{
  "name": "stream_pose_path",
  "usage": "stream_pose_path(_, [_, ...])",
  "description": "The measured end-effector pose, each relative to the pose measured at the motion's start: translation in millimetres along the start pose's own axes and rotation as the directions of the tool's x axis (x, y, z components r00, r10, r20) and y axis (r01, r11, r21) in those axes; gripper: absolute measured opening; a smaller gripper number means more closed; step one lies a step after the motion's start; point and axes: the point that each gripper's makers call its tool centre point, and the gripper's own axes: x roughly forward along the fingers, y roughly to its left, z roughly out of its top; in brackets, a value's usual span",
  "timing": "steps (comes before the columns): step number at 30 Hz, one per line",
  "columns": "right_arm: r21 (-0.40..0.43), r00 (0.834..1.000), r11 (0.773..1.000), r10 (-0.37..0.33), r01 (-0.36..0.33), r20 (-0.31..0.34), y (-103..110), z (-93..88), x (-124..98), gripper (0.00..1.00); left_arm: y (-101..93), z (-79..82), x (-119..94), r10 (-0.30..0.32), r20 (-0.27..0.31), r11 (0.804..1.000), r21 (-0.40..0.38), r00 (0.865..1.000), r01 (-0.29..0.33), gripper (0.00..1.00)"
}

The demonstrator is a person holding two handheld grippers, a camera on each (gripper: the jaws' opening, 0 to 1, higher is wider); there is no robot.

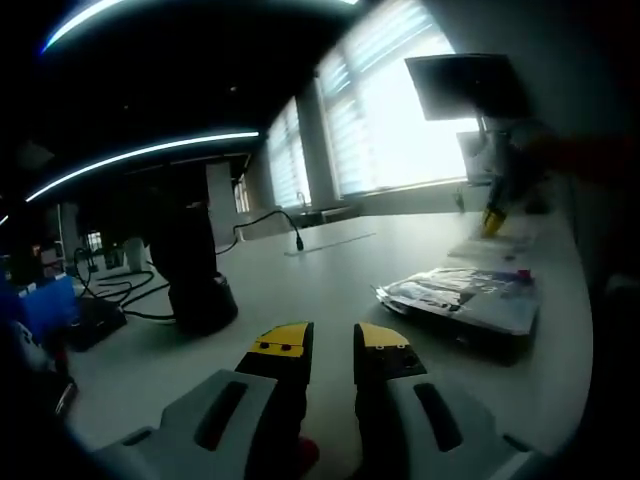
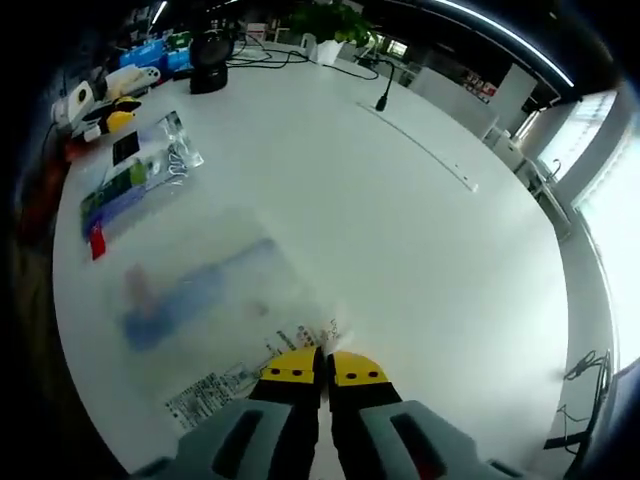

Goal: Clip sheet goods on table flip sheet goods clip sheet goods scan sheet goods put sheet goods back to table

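My right gripper (image 2: 322, 368) is shut on the near edge of a clear sheet packet (image 2: 200, 290) with a blue print and a white label. The packet looks blurred and hangs just over the white table (image 2: 400, 230). A second packet (image 2: 140, 175), printed green and blue, lies flat further left. That same packet (image 1: 465, 295) shows in the left gripper view, right of my left gripper (image 1: 333, 350), which stands open over the table with nothing between its jaws. Far off at the right a yellow-tipped gripper (image 1: 493, 220) points down at another packet (image 1: 505, 250).
A black stand (image 1: 195, 280) with cables sits left on the table. A monitor (image 1: 465, 85) hangs before bright windows. A microphone (image 2: 385, 95), a plant (image 2: 330, 20) and a black device (image 2: 210, 60) stand at the far edge. A thin slot (image 2: 420, 150) crosses the tabletop.
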Motion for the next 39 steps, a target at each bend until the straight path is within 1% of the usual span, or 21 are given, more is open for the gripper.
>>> stream_pose_path(9, [0.025, 1.000, 1.000, -0.002, 0.001, 0.020, 0.5, -0.6, -0.3, 0.00, 0.3, 0.1, -0.2, 0.001, 0.000, 1.000, -0.001, 1.000, -0.001, 0.09])
stream_pose_path(17, [0.046, 1.000, 0.999, 0.000, 0.000, 0.017, 3.2, -0.2, -0.9, 0.00, -0.6, 0.0, -0.3, -0.003, 0.001, 1.000, -0.001, 1.000, 0.003, 0.09])
stream_pose_path(22, [0.046, 1.000, 0.999, -0.015, 0.015, 0.007, 2.8, 0.4, -1.4, 0.00, -0.3, 0.0, -0.5, -0.002, 0.001, 1.000, -0.003, 1.000, 0.002, 0.09])
stream_pose_path(23, [0.074, 1.000, 0.997, -0.016, 0.015, 0.011, 2.4, 0.5, -1.9, 0.00, -0.3, -0.1, -0.5, -0.002, 0.001, 1.000, -0.002, 1.000, 0.002, 0.09])
stream_pose_path(26, [0.099, 1.000, 0.995, -0.015, 0.014, 0.008, 1.5, -0.2, -5.7, 0.00, 0.0, -0.2, -0.6, 0.001, 0.000, 1.000, -0.001, 1.000, -0.001, 0.09])
stream_pose_path(28, [0.112, 1.000, 0.994, -0.022, 0.020, 0.016, 1.7, 1.7, -10.5, 0.00, -0.2, -0.4, -0.6, 0.001, -0.001, 1.000, 0.002, 1.000, -0.001, 0.09])
stream_pose_path(33, [0.102, 0.999, 0.994, -0.042, 0.040, 0.015, 4.9, 6.2, -22.4, 0.00, -0.5, -0.5, -0.4, 0.001, -0.002, 1.000, 0.003, 1.000, 0.000, 0.09])
stream_pose_path(35, [0.125, 0.999, 0.991, -0.045, 0.041, 0.029, 5.7, 10.4, -30.5, 0.00, 0.2, -0.5, -0.7, 0.003, -0.002, 1.000, 0.001, 1.000, -0.003, 0.09])
stream_pose_path(39, [0.142, 0.996, 0.989, -0.047, 0.036, 0.076, 6.1, 18.2, -41.1, 0.00, 0.4, -0.7, -0.7, 0.003, -0.003, 1.000, -0.002, 1.000, -0.003, 0.09])
